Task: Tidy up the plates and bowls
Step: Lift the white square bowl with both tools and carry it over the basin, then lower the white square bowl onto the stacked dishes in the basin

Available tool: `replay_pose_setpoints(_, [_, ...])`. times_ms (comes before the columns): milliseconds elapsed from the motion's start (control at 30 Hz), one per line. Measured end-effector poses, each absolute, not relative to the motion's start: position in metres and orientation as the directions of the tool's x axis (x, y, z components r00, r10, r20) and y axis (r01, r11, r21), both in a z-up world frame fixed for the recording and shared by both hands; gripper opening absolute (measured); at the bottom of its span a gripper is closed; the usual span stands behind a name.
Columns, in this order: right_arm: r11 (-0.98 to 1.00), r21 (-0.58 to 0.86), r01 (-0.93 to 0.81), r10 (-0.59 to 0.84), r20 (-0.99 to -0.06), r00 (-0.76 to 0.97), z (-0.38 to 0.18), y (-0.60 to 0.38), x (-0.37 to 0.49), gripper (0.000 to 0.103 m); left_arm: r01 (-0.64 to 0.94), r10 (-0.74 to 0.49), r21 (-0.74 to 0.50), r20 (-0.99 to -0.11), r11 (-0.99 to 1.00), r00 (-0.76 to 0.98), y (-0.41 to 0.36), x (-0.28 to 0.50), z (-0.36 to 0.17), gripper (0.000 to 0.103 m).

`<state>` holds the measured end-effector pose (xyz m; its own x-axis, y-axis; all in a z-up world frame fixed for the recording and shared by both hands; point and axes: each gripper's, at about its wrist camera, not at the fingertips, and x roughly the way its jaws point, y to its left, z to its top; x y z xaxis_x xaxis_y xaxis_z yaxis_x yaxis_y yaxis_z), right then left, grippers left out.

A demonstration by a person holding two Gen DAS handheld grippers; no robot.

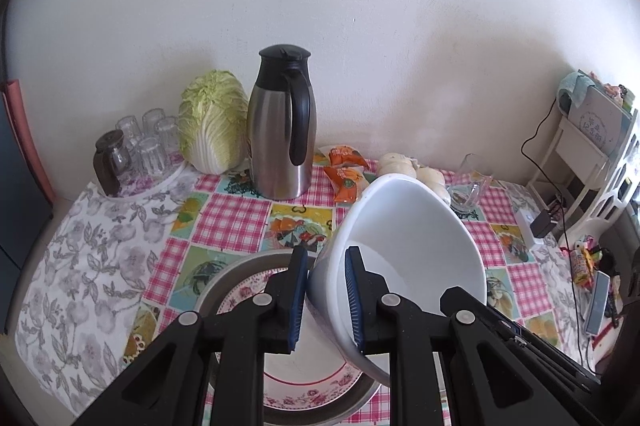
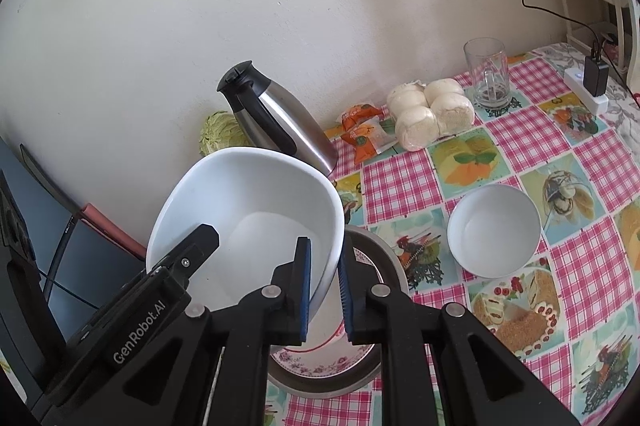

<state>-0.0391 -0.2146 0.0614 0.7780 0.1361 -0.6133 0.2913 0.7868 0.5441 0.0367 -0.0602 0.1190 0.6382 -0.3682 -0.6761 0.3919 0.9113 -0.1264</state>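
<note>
In the left wrist view, the left gripper (image 1: pixel 326 300) pinches the rim of a large white bowl (image 1: pixel 412 246), tilted above a floral plate (image 1: pixel 308 392). In the right wrist view, the right gripper (image 2: pixel 324 290) pinches the opposite rim; uneven pulling could probably slip the bowl onto the plate, away from the small white bowl (image 2: pixel 494 230).

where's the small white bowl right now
The small white bowl shows only in the right wrist view, on the right, upright on the checked tablecloth, nearer the camera than the bagged buns.

left gripper (image 1: pixel 326 300): pointing down and forward, jaws clamped on large white bowl (image 1: pixel 404 258) rim
right gripper (image 2: pixel 324 292): same pose, clamped on opposite rim
</note>
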Motion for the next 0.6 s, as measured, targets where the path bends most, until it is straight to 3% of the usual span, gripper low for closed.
replay_pose_setpoints(600, [0.785,0.544,0.297,0.198,-0.674,0.712,0.034,-0.202,-0.023,0.016,0.346,-0.325,-0.14,-0.759,0.928,0.565,-0.045,0.054,0.081,0.021])
